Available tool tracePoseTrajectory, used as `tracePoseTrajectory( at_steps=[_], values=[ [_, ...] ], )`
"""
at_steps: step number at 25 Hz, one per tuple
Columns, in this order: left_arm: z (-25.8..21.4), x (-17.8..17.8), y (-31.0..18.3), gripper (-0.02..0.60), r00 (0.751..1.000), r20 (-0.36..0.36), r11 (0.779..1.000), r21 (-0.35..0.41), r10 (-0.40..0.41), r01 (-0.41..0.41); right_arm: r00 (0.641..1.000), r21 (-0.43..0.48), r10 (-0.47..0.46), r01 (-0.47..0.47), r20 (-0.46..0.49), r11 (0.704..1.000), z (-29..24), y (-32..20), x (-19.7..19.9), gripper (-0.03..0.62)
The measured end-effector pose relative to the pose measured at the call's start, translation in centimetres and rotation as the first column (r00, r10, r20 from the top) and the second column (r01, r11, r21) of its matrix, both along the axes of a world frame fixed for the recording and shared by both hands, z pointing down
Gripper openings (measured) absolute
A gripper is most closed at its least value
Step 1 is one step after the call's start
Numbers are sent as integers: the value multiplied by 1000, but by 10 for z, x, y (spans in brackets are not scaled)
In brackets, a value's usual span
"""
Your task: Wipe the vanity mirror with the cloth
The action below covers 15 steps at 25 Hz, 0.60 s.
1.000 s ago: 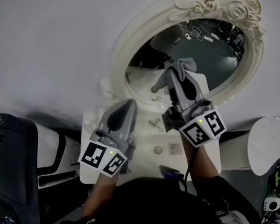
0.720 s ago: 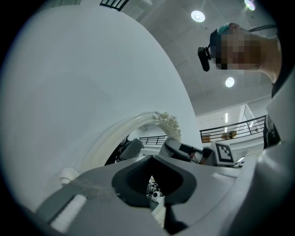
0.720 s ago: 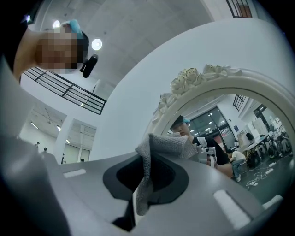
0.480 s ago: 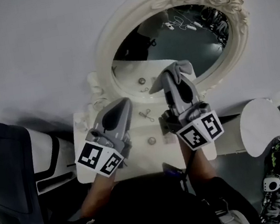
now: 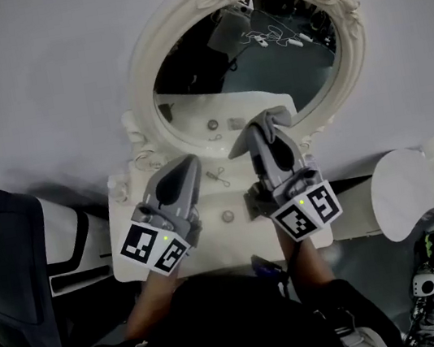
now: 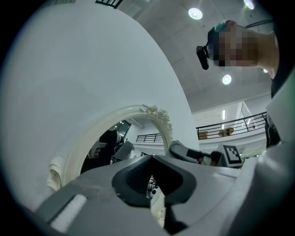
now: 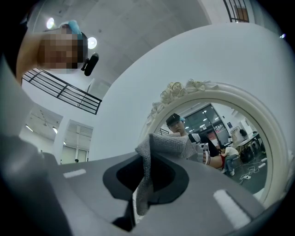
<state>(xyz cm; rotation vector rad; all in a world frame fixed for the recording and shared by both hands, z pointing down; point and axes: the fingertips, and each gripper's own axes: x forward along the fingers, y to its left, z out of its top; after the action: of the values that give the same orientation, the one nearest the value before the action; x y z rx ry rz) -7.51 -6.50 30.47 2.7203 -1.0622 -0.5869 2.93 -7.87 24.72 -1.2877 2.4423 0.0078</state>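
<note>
Compared with one second earlier, the right tool (image 5: 264, 129) and its cloth (image 5: 272, 116) lay lower against the mirror (image 5: 263, 54), near the bottom of the glass, and the mirror itself sat higher in the head view. The right tool was closed on a bunched fold of the cloth (image 7: 159, 145), the rest of which rose in a loose peak above the jaws. The left tool (image 5: 186, 168) was drawn together to a thin slit with nothing between its jaws, and was held over the worktop (image 5: 212, 243), just beside the frame's lower left. The cloth was grey with a coarse woven texture. It looked light, soft and limp, so it would likely fold and drag rather than press flat, and a hold on a thick gathered fold, as shown, seemed the secure one. The mirror (image 7: 230, 133) stood at the back of the worktop against a plain white wall. Its glass was oval and set in a cream carved frame crowned with roses. The glass was judged hard, smooth and fragile, calling for light pressure. Whether the cloth touched the glass could not be told.
</note>
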Motion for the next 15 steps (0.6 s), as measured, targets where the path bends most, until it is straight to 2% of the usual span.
tracePoseTrajectory(
  at_steps=[7, 13, 15],
  values=[
    [12, 48, 21, 2, 999, 34, 1000, -13, -16, 16, 1000, -46, 9, -10, -13, 999, 24, 28, 47, 17],
    [21, 65, 40, 2, 999, 45, 999, -17, -28, 28, 1000, -97, 14, -14, -3, 995, 43, 45, 66, 17],
    [23, 80, 49, 3, 998, 57, 999, -14, -33, 34, 1000, -108, 18, -17, 8, 994, 49, 55, 83, 17]
  ],
)
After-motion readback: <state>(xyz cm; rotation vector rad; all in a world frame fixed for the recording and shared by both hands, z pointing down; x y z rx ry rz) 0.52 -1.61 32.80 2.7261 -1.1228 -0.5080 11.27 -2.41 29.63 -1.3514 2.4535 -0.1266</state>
